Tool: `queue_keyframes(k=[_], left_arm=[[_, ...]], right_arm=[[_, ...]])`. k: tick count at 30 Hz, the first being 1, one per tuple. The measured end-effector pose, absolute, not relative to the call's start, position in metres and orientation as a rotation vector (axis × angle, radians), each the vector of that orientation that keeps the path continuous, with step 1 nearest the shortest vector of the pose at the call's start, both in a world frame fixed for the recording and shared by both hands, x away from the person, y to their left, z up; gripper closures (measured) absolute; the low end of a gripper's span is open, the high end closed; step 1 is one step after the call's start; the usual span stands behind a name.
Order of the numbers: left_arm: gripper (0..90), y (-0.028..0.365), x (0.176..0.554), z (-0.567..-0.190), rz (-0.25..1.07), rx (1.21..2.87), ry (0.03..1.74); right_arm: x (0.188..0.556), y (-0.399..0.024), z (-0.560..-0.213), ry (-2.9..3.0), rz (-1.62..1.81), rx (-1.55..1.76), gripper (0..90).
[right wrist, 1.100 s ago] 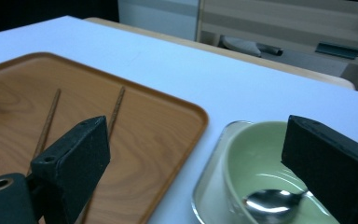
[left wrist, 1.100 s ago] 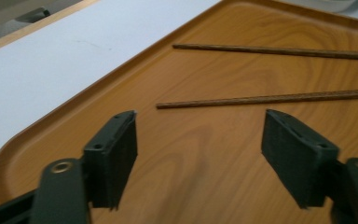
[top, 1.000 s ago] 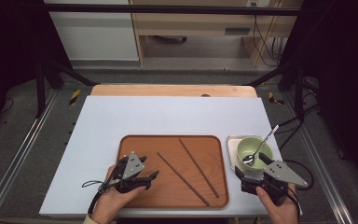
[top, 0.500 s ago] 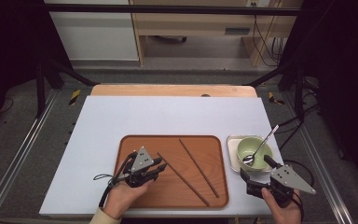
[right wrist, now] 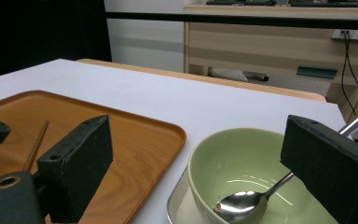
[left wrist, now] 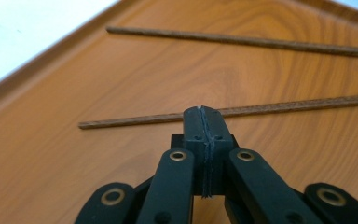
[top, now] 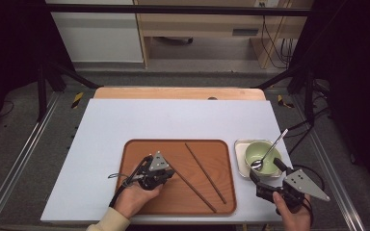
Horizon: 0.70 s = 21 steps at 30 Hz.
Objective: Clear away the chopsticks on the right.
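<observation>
Two dark wooden chopsticks lie slantwise on the brown wooden tray [top: 131, 150]: a near chopstick [top: 192, 187] and a far chopstick [top: 206, 174]. My left gripper [top: 171, 169] is over the tray's left half, its jaws having just closed, with the pads pressed together and nothing between them. In the left gripper view its tip [left wrist: 201, 112] sits on the near chopstick [left wrist: 135, 120], which runs crosswise behind it, and the far chopstick [left wrist: 237, 39] lies beyond. My right gripper [top: 268, 172] stands open just short of the green bowl [top: 262, 155], which holds a metal spoon [top: 270, 149].
The bowl [right wrist: 242, 149] sits in a small metal dish [top: 241, 149] right of the tray; the spoon [right wrist: 242, 205] handle leans out toward the back right. The white table top [top: 173, 120] spreads behind, with a wooden edge at the far side.
My left gripper slid rightward across the tray to the near chopstick and its jaws closed. The right gripper has stayed near the bowl.
</observation>
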<state>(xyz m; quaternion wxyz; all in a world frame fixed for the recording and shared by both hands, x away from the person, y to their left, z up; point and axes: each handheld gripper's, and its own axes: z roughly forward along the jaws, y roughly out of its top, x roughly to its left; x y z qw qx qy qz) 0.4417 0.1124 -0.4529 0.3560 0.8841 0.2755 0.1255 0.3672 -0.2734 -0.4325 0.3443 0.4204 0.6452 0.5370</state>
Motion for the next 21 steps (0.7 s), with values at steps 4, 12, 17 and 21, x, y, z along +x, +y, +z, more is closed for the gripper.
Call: queue_keyframes(k=[4,12,17,21], left_arm=[[89.7,0.109,0.445,-0.458,0.317,2.301,0.71],[89.7,0.097,0.45,-0.46,0.315,2.341,0.691],[89.7,0.095,0.454,-0.463,0.31,2.352,0.704],[89.6,0.09,0.455,-0.466,0.296,2.35,0.719]], right_arm=[[0.369,-0.271,-0.433,1.687,1.402,1.095,8.7],[0.372,-0.272,-0.436,1.696,1.426,1.114,8.7],[0.373,-0.272,-0.437,1.703,1.425,1.115,8.7],[0.374,-0.271,-0.437,1.707,1.425,1.13,8.8]])
